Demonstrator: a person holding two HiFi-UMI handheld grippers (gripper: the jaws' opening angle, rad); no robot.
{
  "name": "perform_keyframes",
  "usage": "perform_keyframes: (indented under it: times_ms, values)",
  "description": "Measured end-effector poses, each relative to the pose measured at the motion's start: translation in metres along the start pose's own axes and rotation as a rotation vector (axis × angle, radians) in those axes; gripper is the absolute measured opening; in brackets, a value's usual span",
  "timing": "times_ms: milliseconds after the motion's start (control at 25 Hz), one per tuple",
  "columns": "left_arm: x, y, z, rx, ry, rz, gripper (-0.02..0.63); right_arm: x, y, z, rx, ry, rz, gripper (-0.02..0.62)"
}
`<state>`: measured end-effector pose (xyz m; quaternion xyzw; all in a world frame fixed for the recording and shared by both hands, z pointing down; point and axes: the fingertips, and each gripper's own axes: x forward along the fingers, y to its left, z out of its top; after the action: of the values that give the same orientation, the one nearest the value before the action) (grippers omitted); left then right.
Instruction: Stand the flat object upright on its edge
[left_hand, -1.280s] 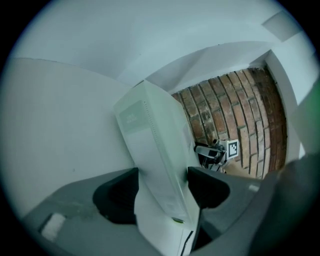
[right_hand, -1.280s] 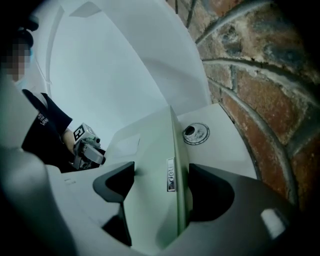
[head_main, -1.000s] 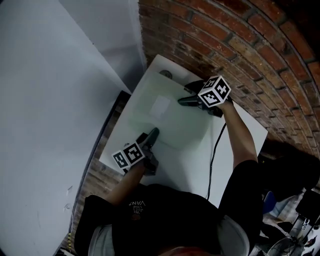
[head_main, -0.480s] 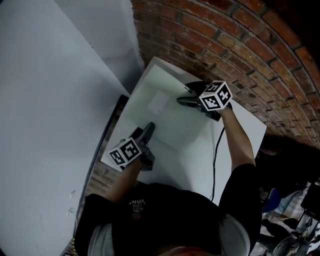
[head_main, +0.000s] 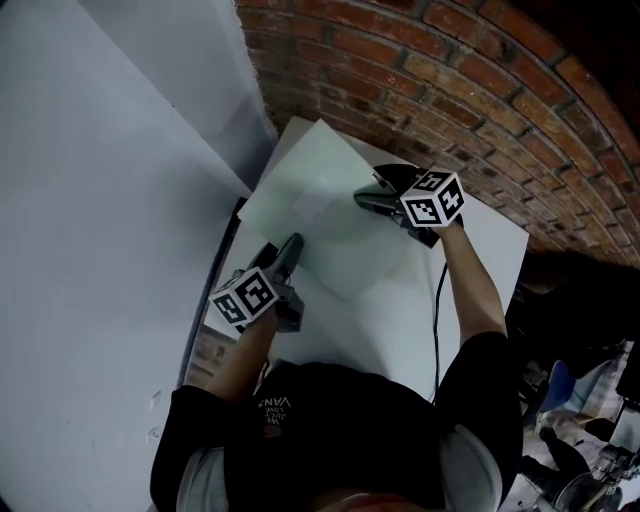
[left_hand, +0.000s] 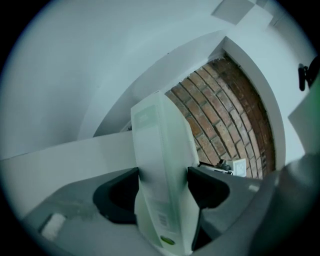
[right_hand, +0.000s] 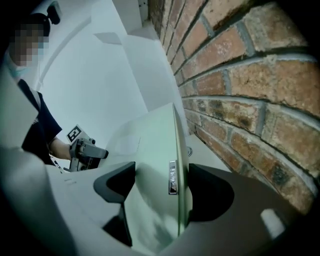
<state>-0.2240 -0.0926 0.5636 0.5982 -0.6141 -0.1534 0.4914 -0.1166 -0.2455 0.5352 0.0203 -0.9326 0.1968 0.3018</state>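
Brick wall (head_main: 450, 80) bhd wht table (head_main: 495, 250), blk cable (head_main: 437, 300).

Left tongs (head_main: 292, 245) and right tongs (head_main: 361, 198), arms outstretched and angled downward, each clamp the flat panel (head_main: 310, 165).

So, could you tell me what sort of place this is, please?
Probably an indoor workshop or lab corner: a bare brick wall, a plain white wall meeting it, and a white table there.

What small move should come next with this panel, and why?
Probably tip the panel toward vertical, lowering one edge onto the table. The left gripper and right gripper both clamp it in their jaws, but its broad face shows from above, so it is not upright.
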Motion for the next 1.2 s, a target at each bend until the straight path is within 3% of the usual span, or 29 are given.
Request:
perform_keyframes:
  times_ms: [920, 1200]
  values:
    - [0.011, -0.085, 0.000, 0.276, 0.027, -0.156, 0.308, -0.101, 0.013, -0.028, 0.048, -0.199, -0.206, 0.324]
    - [0.015, -0.107, 0.005, 0.403, 0.025, -0.210, 0.307, -0.122, 0.017, -0.033, 0.056, -0.258, -0.265, 0.322]
